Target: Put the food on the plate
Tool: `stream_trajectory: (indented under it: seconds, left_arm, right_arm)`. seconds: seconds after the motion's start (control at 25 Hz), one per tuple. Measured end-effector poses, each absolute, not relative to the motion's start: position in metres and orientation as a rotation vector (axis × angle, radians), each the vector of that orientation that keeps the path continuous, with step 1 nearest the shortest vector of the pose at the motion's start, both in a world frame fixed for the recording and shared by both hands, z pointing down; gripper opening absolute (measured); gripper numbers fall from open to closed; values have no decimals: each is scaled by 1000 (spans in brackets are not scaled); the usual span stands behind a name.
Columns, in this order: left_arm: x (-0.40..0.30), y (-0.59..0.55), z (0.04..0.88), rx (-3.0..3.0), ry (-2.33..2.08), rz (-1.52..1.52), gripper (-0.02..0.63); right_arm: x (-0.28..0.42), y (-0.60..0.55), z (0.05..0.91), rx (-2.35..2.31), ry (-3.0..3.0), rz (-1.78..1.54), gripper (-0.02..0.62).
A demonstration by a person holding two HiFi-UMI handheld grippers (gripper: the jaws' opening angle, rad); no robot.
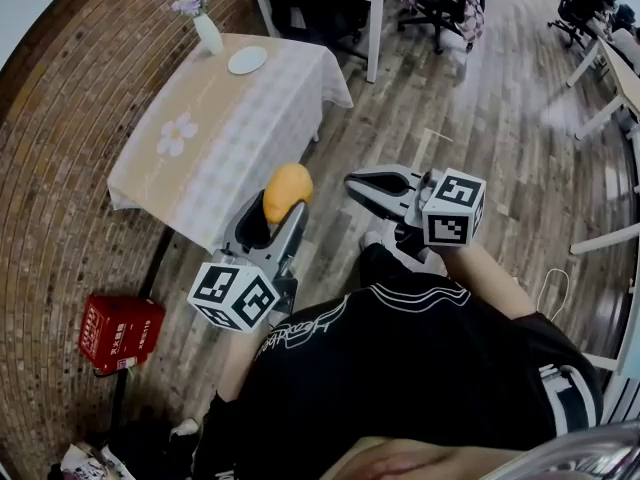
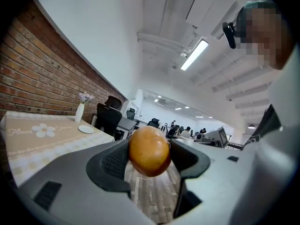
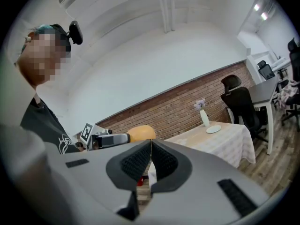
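An orange-yellow, egg-shaped piece of food (image 1: 286, 192) is clamped between the jaws of my left gripper (image 1: 283, 213), held in the air above the wooden floor, short of the table's near corner. In the left gripper view the food (image 2: 149, 150) fills the gap between the pads. A small white plate (image 1: 247, 60) lies at the far end of the cloth-covered table (image 1: 215, 138), and it also shows far off as the plate (image 2: 86, 129) and the plate (image 3: 213, 129). My right gripper (image 1: 375, 190) hangs to the right with its jaws pressed together and nothing in them (image 3: 151, 158).
A white vase with flowers (image 1: 207, 28) stands beside the plate. A brick wall (image 1: 60, 168) runs along the table's left side. A red box (image 1: 120, 332) sits on the floor by the wall. Black office chairs (image 1: 320, 8) and desks stand beyond the table.
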State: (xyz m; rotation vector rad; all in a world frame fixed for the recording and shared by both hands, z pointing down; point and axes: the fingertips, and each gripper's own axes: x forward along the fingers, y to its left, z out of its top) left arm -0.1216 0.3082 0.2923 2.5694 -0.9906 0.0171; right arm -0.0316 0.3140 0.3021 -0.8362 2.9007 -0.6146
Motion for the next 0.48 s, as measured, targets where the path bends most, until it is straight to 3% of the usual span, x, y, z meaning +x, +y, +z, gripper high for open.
stream_trajectory:
  seconds: [0.48]
  left_arm:
    - [-53,164,299,2501,-1045,39,281]
  right_arm:
    - [46,161,308,-803,2856,-692,-3]
